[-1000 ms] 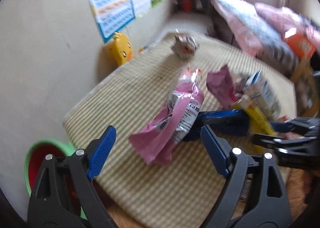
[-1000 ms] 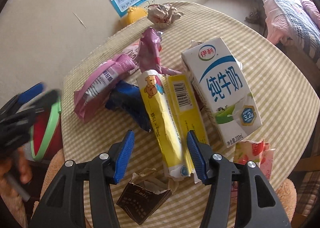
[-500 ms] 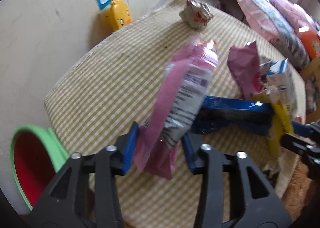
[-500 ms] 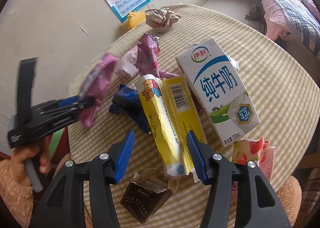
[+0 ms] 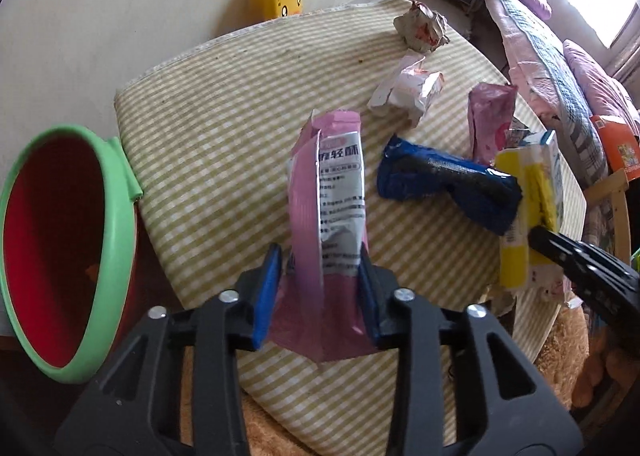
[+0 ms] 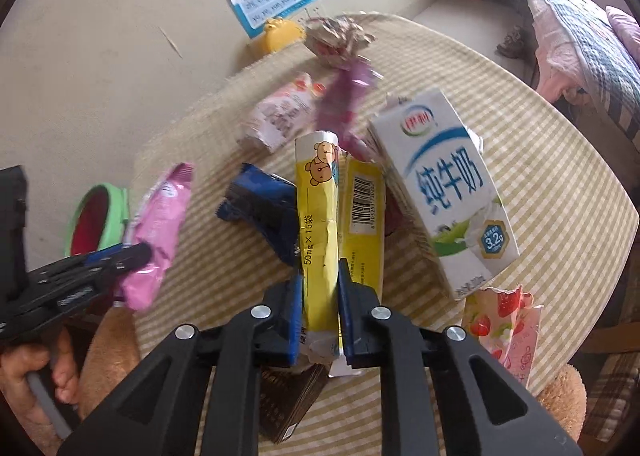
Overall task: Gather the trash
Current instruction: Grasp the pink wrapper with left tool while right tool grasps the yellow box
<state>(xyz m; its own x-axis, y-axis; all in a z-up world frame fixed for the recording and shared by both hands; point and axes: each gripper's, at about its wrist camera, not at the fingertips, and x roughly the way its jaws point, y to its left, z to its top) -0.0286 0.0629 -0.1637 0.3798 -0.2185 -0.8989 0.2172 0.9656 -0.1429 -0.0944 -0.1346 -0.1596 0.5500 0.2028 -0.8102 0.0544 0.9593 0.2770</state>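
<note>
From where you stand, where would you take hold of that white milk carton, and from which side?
I'd grip the milk carton across its narrow side walls near the bottom end, coming from the near table edge. It lies flat with its broad printed face up, probably too wide for the jaws, and that end points toward the right gripper.

Left claw (image 5: 320,288), right claw (image 6: 319,308): black plastic clamp-style arms, blue pads on inner finger faces, silver screw heads at the joints. Bare-skinned hand (image 6: 36,372) wrapped around grey handle.
</note>
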